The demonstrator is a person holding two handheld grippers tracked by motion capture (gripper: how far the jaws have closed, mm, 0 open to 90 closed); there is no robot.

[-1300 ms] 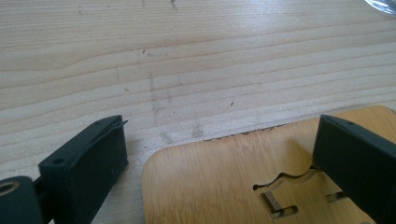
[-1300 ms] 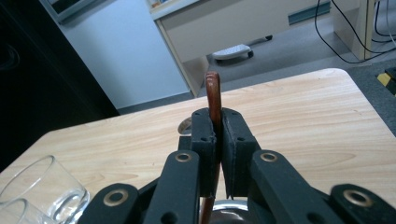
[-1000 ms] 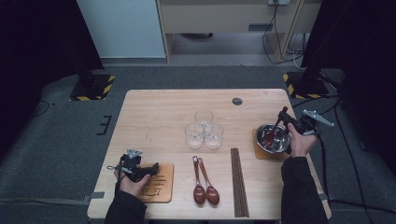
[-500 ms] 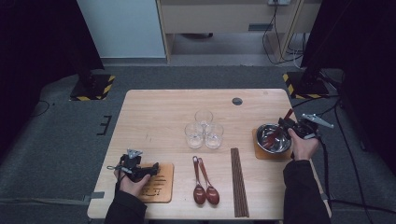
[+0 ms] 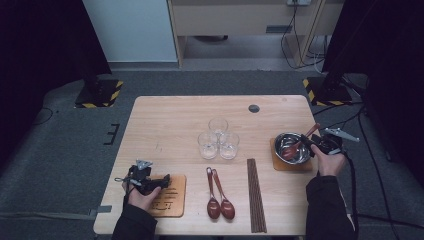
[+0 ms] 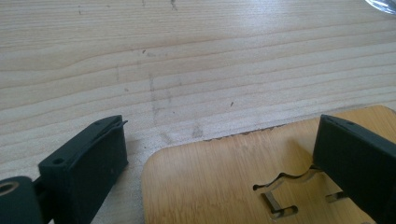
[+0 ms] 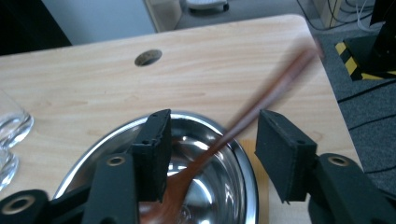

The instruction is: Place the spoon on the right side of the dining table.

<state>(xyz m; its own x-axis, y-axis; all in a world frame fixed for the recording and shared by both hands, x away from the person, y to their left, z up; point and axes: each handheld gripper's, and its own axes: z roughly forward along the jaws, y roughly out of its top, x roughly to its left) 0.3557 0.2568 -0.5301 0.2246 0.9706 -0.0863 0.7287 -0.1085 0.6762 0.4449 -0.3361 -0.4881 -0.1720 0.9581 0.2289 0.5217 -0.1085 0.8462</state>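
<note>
A steel bowl (image 5: pixel 291 148) (image 7: pixel 219 182) sits on a wooden coaster (image 5: pixel 280 164) at the table's right. A brown wooden spoon (image 5: pixel 296 146) (image 7: pixel 261 102) lies in it, handle leaning out over the far rim and blurred in the right gripper view. My right gripper (image 5: pixel 311 145) (image 7: pixel 212 135) hovers at the bowl's right rim. Its jaws have just been opening and now stand apart on either side of the handle without pressing it. My left gripper (image 5: pixel 161 183) (image 6: pixel 219 126) rests open at the front left, its jaws straddling a corner of a slotted wooden coaster (image 5: pixel 170 196) (image 6: pixel 224 186).
Three clear glasses (image 5: pixel 218 138) cluster mid-table; one glass (image 7: pixel 11 126) shows at the left edge of the right gripper view. Two brown spoons (image 5: pixel 218 197) and dark chopsticks (image 5: pixel 255 195) lie near the front edge. A cable hole (image 5: pixel 254 108) is at the back.
The right gripper's jaws have opened and let go of the spoon, which now leans in the bowl. The right hand has drawn slightly away to the right. The left gripper has not moved.
</note>
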